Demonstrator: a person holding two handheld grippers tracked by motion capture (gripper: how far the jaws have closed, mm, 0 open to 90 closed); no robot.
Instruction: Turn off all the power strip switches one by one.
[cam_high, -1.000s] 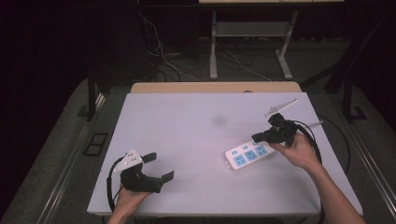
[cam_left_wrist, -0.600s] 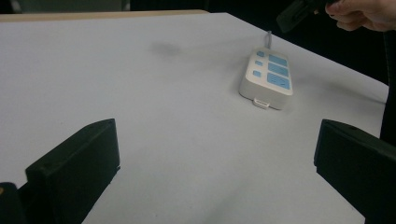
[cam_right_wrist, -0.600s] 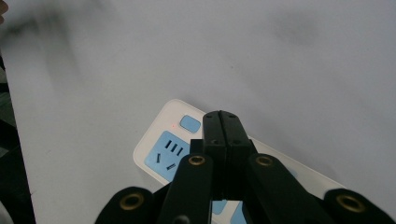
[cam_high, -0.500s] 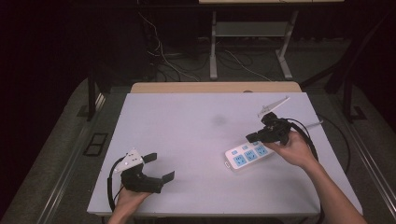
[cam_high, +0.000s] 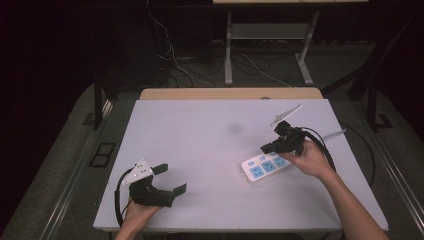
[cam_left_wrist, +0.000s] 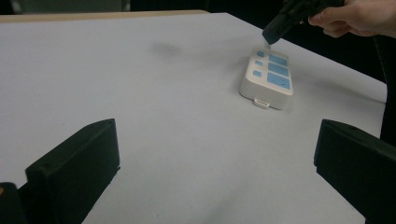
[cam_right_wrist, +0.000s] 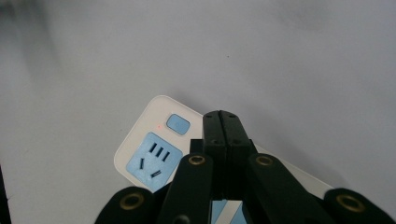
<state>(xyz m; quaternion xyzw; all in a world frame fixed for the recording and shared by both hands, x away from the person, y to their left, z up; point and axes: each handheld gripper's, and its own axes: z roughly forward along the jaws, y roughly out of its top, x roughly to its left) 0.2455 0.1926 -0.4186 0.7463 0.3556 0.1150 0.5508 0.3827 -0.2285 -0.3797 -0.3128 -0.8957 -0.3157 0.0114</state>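
A white power strip (cam_high: 265, 166) with blue sockets lies on the right half of the white table (cam_high: 215, 145). My right gripper (cam_high: 266, 148) is shut with nothing between its jaws. Its tip hovers over the strip's far end, beside the blue switch button (cam_right_wrist: 178, 123) and a small red light (cam_right_wrist: 159, 126). Whether the tip touches the strip I cannot tell. The same strip (cam_left_wrist: 268, 77) shows in the left gripper view, with the right gripper (cam_left_wrist: 271, 37) above it. My left gripper (cam_high: 170, 178) rests near the front left edge, open and holding nothing, its jaws (cam_left_wrist: 215, 154) spread wide.
The strip's white cord (cam_high: 332, 134) runs off toward the table's right edge, where a black cable (cam_high: 367, 155) loops down the side. A wooden strip (cam_high: 230, 93) borders the far edge. Beyond it stand desk legs (cam_high: 228, 50) and loose floor cables (cam_high: 175, 60).
My right gripper has shifted slightly toward the far side over the strip's end. The strip and the left gripper have not moved.
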